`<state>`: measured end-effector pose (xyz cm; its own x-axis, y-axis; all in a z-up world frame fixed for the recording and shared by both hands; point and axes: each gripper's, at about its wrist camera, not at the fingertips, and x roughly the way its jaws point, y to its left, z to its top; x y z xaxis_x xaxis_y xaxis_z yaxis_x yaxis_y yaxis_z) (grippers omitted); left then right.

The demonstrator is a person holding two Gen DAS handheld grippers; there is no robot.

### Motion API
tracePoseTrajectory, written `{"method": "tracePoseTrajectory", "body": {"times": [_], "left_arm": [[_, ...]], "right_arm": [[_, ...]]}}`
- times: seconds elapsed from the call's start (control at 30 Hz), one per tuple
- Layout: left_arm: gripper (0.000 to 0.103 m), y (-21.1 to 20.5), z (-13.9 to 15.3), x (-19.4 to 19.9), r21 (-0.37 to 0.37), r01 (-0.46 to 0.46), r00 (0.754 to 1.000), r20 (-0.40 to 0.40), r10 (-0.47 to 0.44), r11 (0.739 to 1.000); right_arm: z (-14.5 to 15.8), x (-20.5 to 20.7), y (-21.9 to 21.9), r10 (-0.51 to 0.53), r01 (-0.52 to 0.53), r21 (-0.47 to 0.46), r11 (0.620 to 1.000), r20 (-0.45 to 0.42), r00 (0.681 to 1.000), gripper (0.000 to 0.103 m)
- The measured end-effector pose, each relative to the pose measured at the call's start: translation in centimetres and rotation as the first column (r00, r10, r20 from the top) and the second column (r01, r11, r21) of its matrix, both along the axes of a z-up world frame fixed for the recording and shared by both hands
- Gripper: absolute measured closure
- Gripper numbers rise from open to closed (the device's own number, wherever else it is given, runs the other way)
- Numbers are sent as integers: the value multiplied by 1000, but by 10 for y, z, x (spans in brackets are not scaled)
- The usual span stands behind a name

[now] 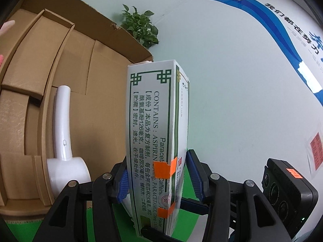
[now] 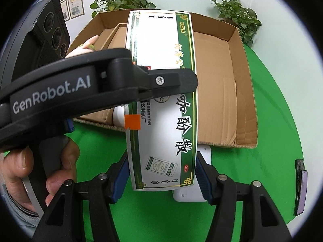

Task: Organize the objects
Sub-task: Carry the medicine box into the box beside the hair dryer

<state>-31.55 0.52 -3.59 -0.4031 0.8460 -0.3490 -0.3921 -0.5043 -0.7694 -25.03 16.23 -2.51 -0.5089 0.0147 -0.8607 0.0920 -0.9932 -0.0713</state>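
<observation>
A white and green medicine box [image 1: 155, 133] with orange tape is held by both grippers at once. My left gripper [image 1: 159, 175] is shut on its narrow sides, the box standing upright between the blue pads. In the right wrist view the same box [image 2: 163, 104] lies lengthwise, and my right gripper [image 2: 161, 173] is shut on its near end. The left gripper's black body [image 2: 101, 86] crosses the box from the left. The box hovers over the front edge of an open cardboard box [image 2: 238, 92].
The cardboard box [image 1: 84, 64] holds a white handheld device [image 1: 64, 141] and smaller cardboard boxes [image 1: 24, 76]. A white object [image 2: 189, 193] lies on the green mat [image 2: 272, 111] under the medicine box. Potted plants [image 2: 238, 18] stand behind. A dark object [image 2: 300, 187] lies at far right.
</observation>
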Motion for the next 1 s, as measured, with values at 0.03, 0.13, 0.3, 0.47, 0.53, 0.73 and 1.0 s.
{"method": "tracePoseTrajectory", "body": {"times": [0.03, 0.13, 0.3, 0.47, 0.53, 0.73, 1.0], "left_arm": [[55, -1, 0, -6, 10, 0, 1000, 11, -1, 1000], [56, -2, 0, -20, 32, -2, 999, 39, 1, 999], [56, -2, -4, -42, 50, -5, 998, 67, 2, 999], [56, -2, -18, -59, 57, 0, 995, 99, -6, 998], [56, -3, -24, -65, 53, -3, 994, 110, -3, 999], [56, -4, -34, -77, 41, -17, 991, 135, 11, 999], [56, -2, -43, -85, 43, -19, 989, 148, 12, 999]], "right_arm": [[2, -4, 0, 3, -3, 6, 1000, 6, 1000, 44], [5, -18, 2, 9, -9, 10, 1000, 31, 999, 44], [6, -39, 6, 11, -13, 27, 1000, 73, 997, 44], [-1, -51, 8, 5, -8, 33, 999, 105, 994, 44], [-6, -56, 9, 3, -6, 29, 1000, 118, 993, 44], [-15, -66, 10, 9, -11, 12, 1000, 141, 990, 44], [-18, -66, 15, 7, -5, -18, 1000, 136, 991, 44]]}}
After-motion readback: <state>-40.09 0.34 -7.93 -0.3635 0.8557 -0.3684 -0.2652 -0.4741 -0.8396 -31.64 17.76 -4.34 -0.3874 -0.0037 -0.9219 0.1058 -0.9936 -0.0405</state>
